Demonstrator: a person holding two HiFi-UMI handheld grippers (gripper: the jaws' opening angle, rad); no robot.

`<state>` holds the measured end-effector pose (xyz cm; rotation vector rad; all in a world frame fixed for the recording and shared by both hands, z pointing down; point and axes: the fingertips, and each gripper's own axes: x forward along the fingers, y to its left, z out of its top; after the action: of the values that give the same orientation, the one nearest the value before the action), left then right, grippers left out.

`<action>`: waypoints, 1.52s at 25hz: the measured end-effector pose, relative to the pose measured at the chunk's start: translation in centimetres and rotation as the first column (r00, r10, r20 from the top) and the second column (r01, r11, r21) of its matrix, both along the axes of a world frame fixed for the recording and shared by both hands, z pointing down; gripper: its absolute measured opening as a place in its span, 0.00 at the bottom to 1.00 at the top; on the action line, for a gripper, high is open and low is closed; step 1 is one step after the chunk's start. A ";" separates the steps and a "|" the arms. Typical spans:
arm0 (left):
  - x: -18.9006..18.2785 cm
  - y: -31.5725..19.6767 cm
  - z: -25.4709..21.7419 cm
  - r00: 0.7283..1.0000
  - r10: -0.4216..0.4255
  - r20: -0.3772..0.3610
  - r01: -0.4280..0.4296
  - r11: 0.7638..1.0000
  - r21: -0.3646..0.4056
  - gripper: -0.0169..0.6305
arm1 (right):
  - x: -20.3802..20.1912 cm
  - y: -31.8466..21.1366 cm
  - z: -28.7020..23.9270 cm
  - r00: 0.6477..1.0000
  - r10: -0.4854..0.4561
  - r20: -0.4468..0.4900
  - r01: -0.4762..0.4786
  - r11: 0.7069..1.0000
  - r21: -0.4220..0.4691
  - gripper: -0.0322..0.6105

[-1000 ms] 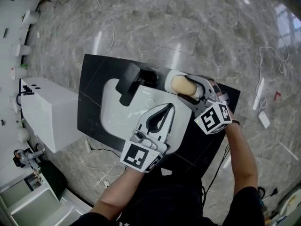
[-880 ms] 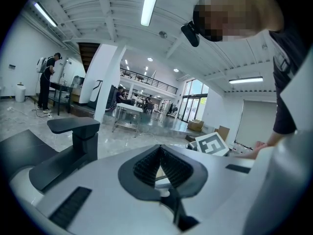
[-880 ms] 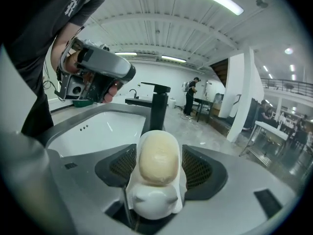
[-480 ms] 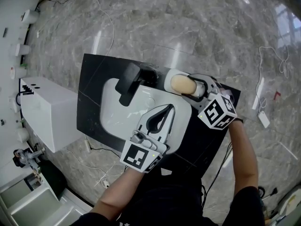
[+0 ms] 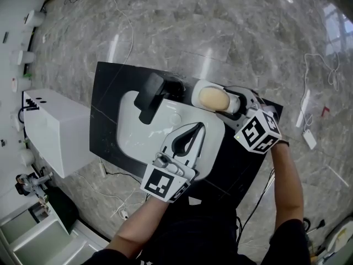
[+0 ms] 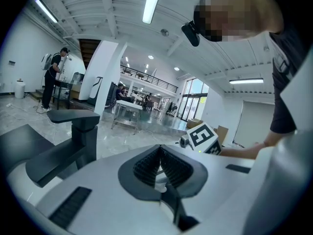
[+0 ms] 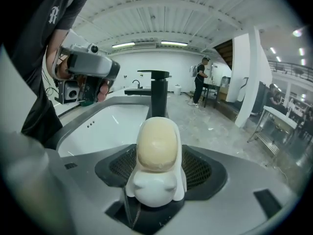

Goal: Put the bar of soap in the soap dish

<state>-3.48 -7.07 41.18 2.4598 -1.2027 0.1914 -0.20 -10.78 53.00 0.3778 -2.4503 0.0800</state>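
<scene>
Soap (image 5: 214,98) lies in the dish (image 5: 198,90) near the desk's (image 5: 110,120) far right corner. Your right claw (image 5: 226,101) stands wide around it, and your left claw (image 5: 198,127) is closed and empty. Only backing off seems left.

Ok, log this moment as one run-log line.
soap: lying in soap dish | right gripper: open, jaws either side of dish | left gripper: shut, empty, over sink

Sink basin (image 5: 138,130) sits in the counter (image 5: 107,101), with the faucet (image 5: 150,97) at its far edge and a cabinet (image 5: 55,131) left of the counter. Soap dish (image 5: 197,93) stands at the basin's far right corner, just right of the faucet, bar of soap (image 5: 214,98) lying in it. Left gripper (image 5: 198,126) is over the basin's near right part; right gripper (image 5: 227,102) is at the dish's right side, dish between its jaws
</scene>
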 end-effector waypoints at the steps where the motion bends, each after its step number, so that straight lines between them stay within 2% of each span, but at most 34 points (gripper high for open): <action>1: 0.0 0.0 0.1 1.000 0.000 0.000 0.000 1.000 -0.003 0.04 | -0.2 -0.1 0.0 1.000 -0.006 0.001 0.006 1.000 -0.019 0.47; 6: 0.3 0.1 0.1 1.000 0.007 0.000 -0.007 1.000 -0.005 0.04 | -1.5 -0.4 0.3 0.997 -0.054 -0.055 0.050 0.996 -0.071 0.47; 10: 0.5 0.1 -0.3 1.000 0.009 -0.001 -0.009 1.000 0.005 0.04 | -1.5 -0.4 0.4 0.997 -0.048 -0.064 0.045 0.998 -0.048 0.47; 16: 0.3 0.1 -0.4 1.000 0.002 0.003 -0.002 1.000 0.009 0.04 | -2.2 -0.8 -1.1 0.994 -0.030 0.106 0.020 0.995 0.093 0.47; 21: 0.4 0.3 -0.2 1.000 0.002 0.004 -0.002 1.000 0.005 0.04 | -2.3 -1.0 -2.5 0.980 -0.011 0.197 -0.010 0.994 0.105 0.47; 28: 0.6 0.4 -0.2 1.000 0.007 0.002 -0.007 1.000 0.001 0.04 | -1.9 -0.9 -0.4 1.000 -0.012 0.005 0.011 0.996 0.089 0.47; 35: 0.5 0.6 -0.5 1.000 0.007 0.004 -0.007 1.000 0.003 0.04 | -2.6 -1.2 0.3 0.995 -0.012 -0.095 0.016 0.999 0.036 0.47; 38: 0.4 0.6 -0.6 1.000 0.003 0.004 -0.003 1.000 0.003 0.04 | -2.5 -1.4 0.2 0.997 0.000 -0.079 0.002 0.999 0.035 0.47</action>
<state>-3.11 -6.50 40.59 2.4652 -1.2018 0.1959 -2.74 -12.19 53.18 0.3878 -2.3760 0.0214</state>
